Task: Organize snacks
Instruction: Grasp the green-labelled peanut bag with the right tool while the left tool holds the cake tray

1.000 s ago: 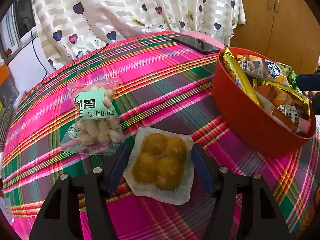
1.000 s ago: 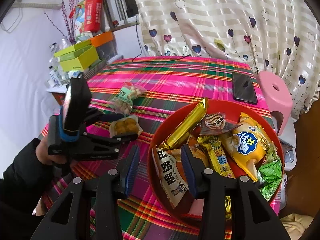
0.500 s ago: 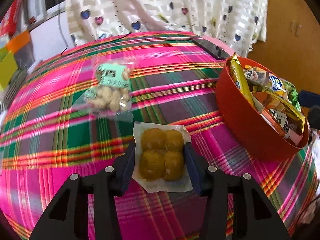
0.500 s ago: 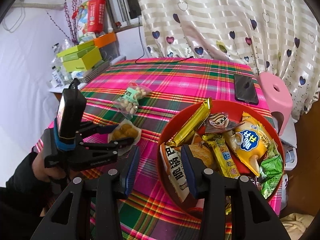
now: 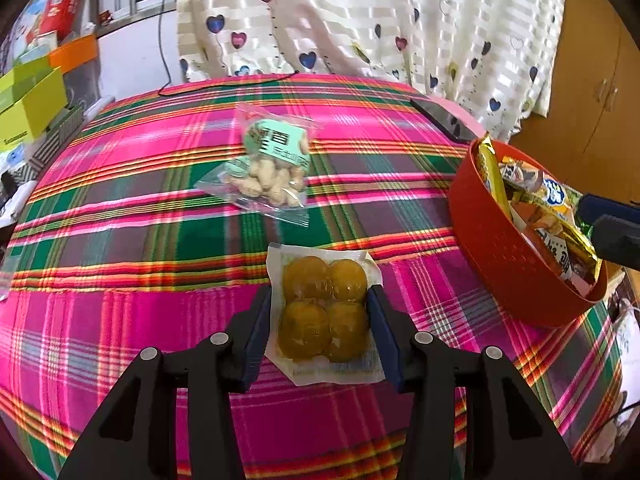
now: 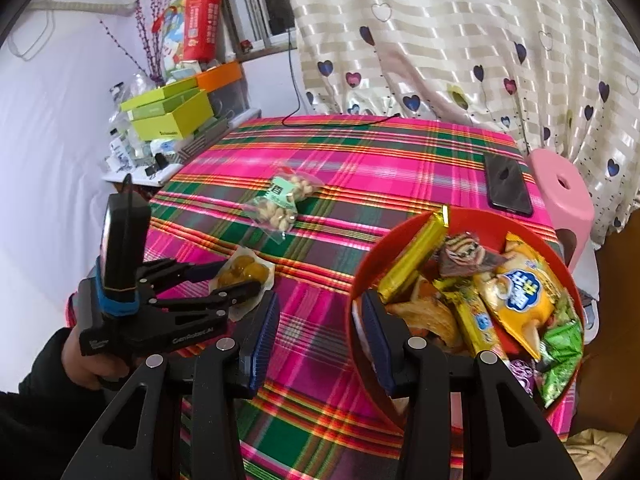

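1. The plaid surface [image 5: 120, 240] lies bare to the left of the peanut bag [image 5: 272, 168] and the yolk pack [image 5: 324, 312].
2. A strip of bare cloth separates the yolk pack from the red bowl [image 5: 500, 264] on the right.
3. The bowl is heaped with wrappers; the right claw [image 6: 320, 344] straddles its near rim.
4. A phone [image 6: 507, 186] lies on the surface just beyond the bowl.
5. Green boxes [image 6: 172, 114] crowd the far left edge.

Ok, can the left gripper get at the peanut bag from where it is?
Probably not yet: the left gripper is shut on the yolk pack. The peanut bag lies just beyond on the cloth, nothing between.
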